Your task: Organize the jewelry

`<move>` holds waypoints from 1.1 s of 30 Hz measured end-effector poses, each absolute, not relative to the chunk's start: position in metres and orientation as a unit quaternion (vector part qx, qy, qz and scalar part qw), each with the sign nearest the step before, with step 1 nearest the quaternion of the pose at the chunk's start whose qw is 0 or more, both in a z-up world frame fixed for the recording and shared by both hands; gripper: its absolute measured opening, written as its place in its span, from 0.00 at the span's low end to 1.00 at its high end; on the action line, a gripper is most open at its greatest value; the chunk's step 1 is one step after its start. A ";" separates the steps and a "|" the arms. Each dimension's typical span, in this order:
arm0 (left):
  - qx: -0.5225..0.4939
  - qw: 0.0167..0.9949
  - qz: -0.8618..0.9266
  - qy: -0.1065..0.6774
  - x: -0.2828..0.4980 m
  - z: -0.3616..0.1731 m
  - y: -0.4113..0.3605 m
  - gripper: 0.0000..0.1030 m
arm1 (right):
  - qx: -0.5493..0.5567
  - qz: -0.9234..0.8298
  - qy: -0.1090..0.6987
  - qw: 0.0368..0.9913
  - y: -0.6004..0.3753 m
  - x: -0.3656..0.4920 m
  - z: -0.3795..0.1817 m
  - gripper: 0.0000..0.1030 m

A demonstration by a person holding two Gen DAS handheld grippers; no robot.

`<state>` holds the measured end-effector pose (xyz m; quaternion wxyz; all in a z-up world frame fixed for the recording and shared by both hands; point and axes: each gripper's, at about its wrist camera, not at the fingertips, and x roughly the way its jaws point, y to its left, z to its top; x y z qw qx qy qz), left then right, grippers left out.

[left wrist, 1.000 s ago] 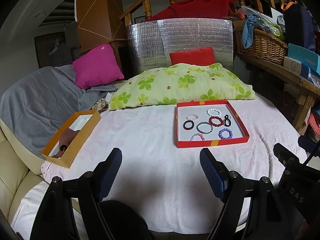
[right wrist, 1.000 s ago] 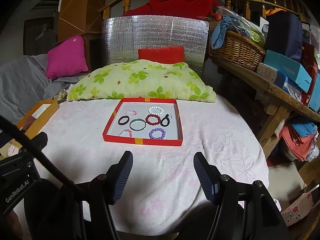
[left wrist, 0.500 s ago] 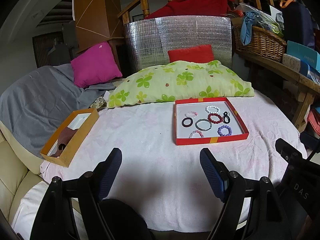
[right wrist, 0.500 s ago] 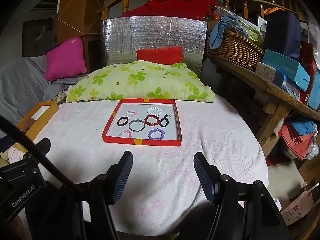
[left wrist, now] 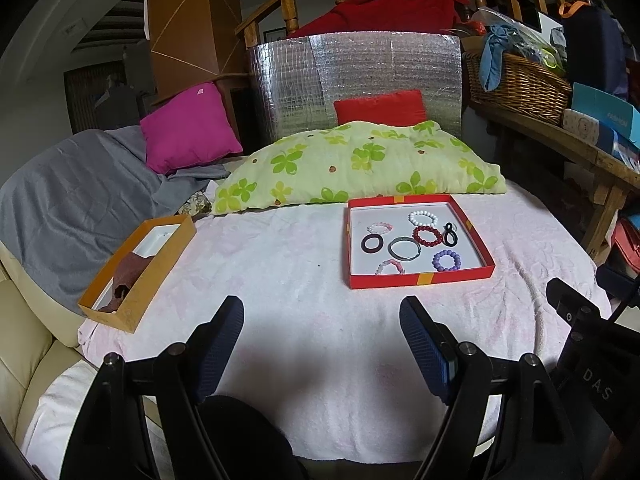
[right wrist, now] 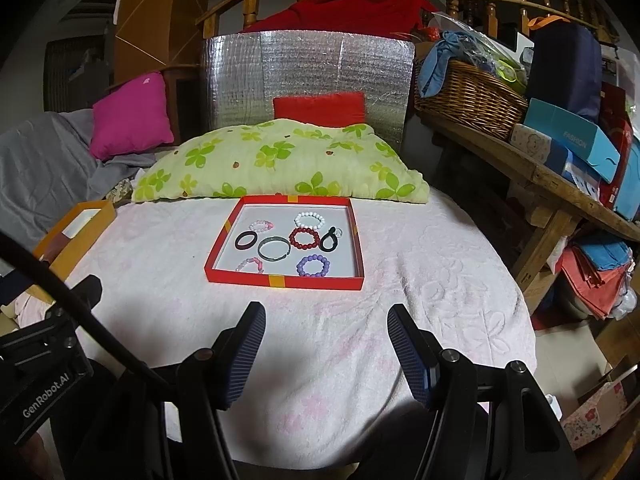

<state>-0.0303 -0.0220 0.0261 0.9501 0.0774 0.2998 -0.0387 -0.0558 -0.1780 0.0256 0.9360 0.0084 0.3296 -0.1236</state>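
A red tray [left wrist: 420, 279] [right wrist: 284, 280] lies on the pink-white cloth and holds several bracelets and rings: a white bead one [right wrist: 309, 220], a red bead one [right wrist: 304, 237], a purple bead one [right wrist: 313, 266], a grey bangle [right wrist: 273, 249]. An orange box [left wrist: 136, 270] [right wrist: 76, 236] sits at the left with a brown cloth in it. My left gripper [left wrist: 322, 344] is open and empty, well short of the tray. My right gripper [right wrist: 326, 354] is open and empty, just in front of the tray.
A green-leaf pillow [left wrist: 360, 164] lies right behind the tray, with a silver foil panel [left wrist: 356, 80] behind it. A wooden bench [right wrist: 540, 176] with a wicker basket [right wrist: 472, 96] and boxes stands at the right. A grey blanket [left wrist: 68, 184] is at the left.
Both grippers have drifted slightly; the tray sits a little lower and nearer in the right view. Both stay open and empty. Nothing on the table has moved.
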 end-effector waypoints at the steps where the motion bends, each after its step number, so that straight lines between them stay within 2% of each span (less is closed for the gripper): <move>1: 0.077 0.950 -0.038 0.300 -0.031 0.026 -0.022 0.78 | 0.009 -0.123 0.330 0.936 -0.178 -0.056 0.026 0.66; 33: 0.074 0.950 -0.046 0.300 -0.032 0.026 -0.018 0.79 | 0.003 -0.128 0.332 0.935 -0.172 -0.057 0.027 0.66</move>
